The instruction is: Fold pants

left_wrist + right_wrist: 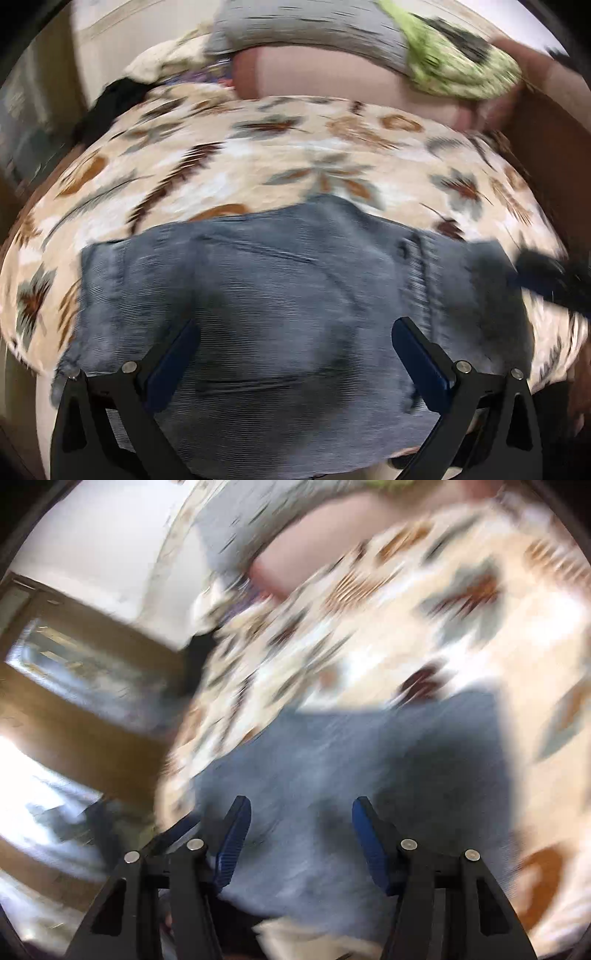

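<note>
Blue-grey folded denim pants (280,295) lie on floral leaf-print bed cover (258,155). Left hand-held gripper (295,332) spread wide over them, holding nothing; right hand-held gripper (301,816) likewise apart, empty.

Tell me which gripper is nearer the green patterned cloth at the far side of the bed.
Right, as far as the left wrist view shows. The right gripper shows as a dark blur on the same side as the green cloth; the left gripper is over the jeans, further back.

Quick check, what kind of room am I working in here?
Most likely a bedroom: the jeans lie on a bed with a leaf-print cover, pillows at its far end, and a wooden door beside it.
</note>
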Motion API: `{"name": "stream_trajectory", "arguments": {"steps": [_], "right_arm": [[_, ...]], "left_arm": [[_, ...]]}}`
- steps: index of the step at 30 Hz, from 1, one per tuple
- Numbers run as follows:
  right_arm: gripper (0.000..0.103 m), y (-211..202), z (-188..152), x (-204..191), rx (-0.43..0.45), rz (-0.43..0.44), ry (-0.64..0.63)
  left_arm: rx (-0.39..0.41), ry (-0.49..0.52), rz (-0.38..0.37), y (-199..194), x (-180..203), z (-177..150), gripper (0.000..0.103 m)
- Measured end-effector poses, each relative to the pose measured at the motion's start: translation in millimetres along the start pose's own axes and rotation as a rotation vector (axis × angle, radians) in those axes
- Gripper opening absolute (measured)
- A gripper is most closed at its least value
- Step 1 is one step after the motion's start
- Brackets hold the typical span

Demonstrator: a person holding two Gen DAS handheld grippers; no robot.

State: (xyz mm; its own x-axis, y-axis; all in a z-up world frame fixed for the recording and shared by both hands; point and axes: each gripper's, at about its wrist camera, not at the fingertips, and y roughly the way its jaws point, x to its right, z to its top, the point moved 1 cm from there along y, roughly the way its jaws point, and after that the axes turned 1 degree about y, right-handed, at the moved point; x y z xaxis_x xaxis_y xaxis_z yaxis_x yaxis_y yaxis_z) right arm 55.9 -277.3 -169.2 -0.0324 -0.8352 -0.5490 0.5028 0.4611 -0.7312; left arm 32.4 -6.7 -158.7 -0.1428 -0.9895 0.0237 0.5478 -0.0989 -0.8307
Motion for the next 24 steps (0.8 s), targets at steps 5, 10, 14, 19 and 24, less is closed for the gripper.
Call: {"name": "stream_trajectory", "arguments": {"steps": [5, 10, 14, 19, 24], "right_arm": [[0.028, 38.7, 4.0, 15.0, -0.042, -0.198, -0.053], [0.028, 48.7, -0.7, 19.9, -0.027, -0.208, -0.084], [0.028, 50.8, -2.2, 20.7, -0.018, -0.201, -0.119], [0.030, 40.8, -5.9, 20.6, 0.012, -0.177, -0.100], [0.030, 28.4, -7.0, 11.8, 0.084, -0.096, -0.062]], "left_arm": [[-0.012, 0.171, -0.035, 19.2, 60.5, -6.0, 0.103], [-0.065, 0.201, -0.004, 54.0, 71.7, -19.6, 0.103], [-0.063, 0.221, 0.007, 55.0, 74.4, -18.8, 0.103], [-0.093, 0.189, 0.019, 43.8, 65.0, -14.0, 0.103], [0.020, 0.153, 0.120, -2.7, 10.9, -16.3, 0.103]]}}
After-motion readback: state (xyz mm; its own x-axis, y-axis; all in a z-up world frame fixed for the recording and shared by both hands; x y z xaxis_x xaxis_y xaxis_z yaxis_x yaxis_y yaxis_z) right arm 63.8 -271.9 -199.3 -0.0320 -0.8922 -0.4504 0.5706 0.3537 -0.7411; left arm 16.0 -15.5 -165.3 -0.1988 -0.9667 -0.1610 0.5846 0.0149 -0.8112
